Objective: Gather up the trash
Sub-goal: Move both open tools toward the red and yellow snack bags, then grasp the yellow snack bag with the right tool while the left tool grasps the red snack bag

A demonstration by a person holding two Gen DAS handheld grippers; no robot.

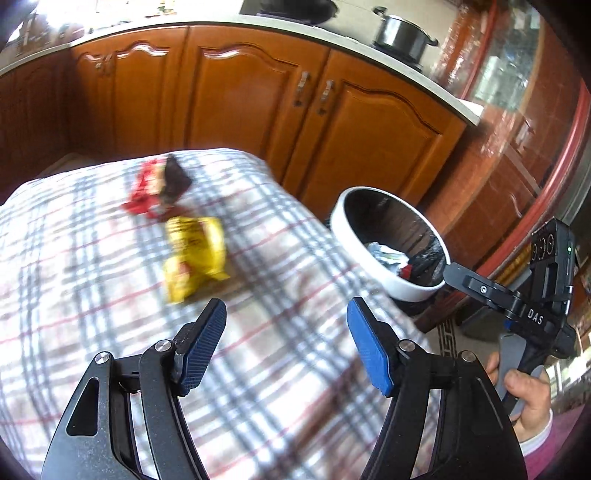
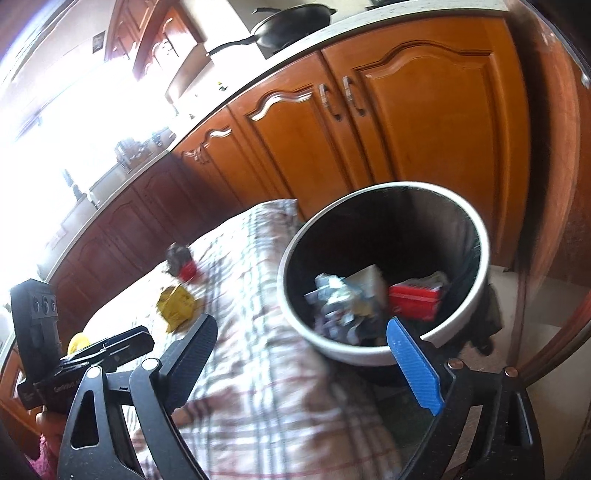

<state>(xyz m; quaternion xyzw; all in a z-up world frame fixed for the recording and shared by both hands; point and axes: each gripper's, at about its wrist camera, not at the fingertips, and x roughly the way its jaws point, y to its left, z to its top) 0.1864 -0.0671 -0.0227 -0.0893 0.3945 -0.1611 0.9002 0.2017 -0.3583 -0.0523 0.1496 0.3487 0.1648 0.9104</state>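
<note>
Yellow wrapper (image 1: 194,254) lies just ahead of the left gripper (image 1: 286,347), nearer it; both grippers' fingers gape empty.

A home kitchen, going by the run of arched wooden cabinet doors (image 1: 236,92) with metal handles under a pale worktop (image 1: 369,48). Steel lidded pot (image 1: 400,33) at one o'clock on that worktop; black wok (image 2: 291,26) at twelve in the right wrist view. Checked tablecloth (image 1: 110,295) spread below, white-rimmed waste bin (image 2: 476,229) beside it
</note>
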